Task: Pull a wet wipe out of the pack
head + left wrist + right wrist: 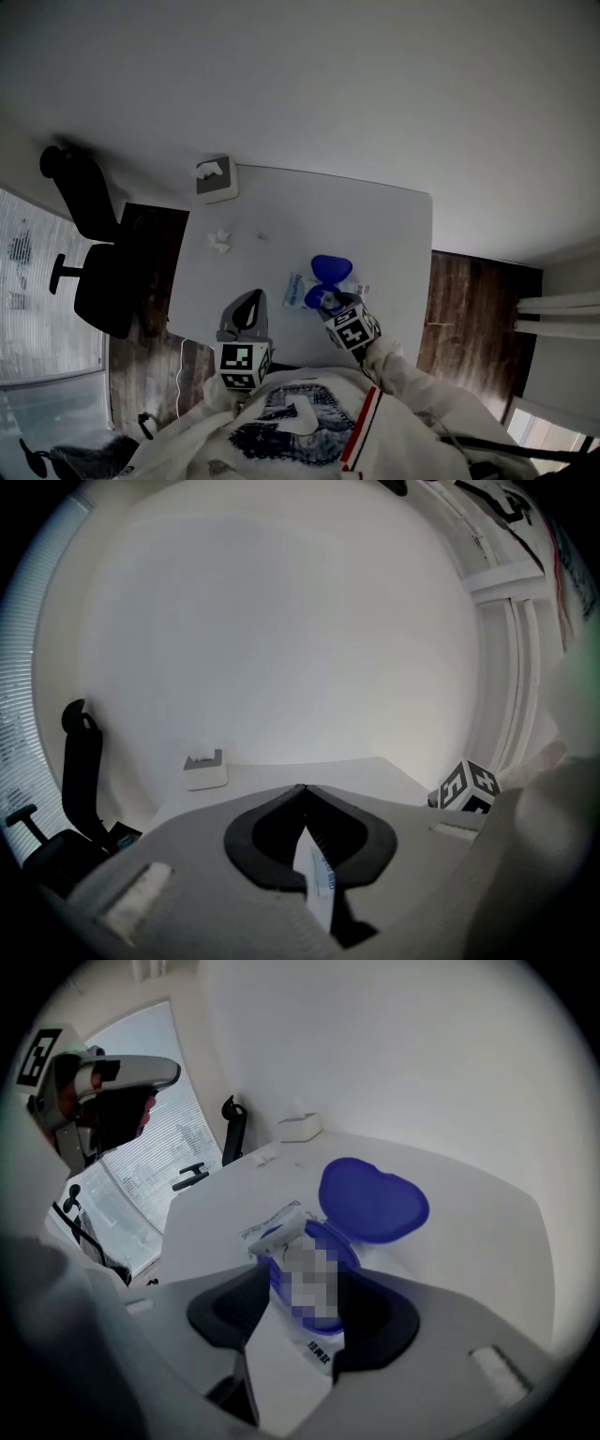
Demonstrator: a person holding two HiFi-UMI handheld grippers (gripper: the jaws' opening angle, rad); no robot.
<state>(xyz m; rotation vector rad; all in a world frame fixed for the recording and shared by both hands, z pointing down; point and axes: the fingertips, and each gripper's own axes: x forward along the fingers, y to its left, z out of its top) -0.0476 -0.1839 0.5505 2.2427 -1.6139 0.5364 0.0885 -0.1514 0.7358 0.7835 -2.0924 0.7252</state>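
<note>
— Where's the pack (302, 284)?
— On the table (375, 225), blue lid (331, 269) open, between the right gripper (326, 302)'s wide-spread fingers (225, 1309). The left gripper (302, 789)'s fingers are closed, empty.
— Around it?
— One crumpled wipe (219, 241), one box (215, 178), one chair (98, 272).

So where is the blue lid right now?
In the head view the blue lid stands open on the wet wipe pack, on the right half of the table, just beyond the right gripper.
</note>
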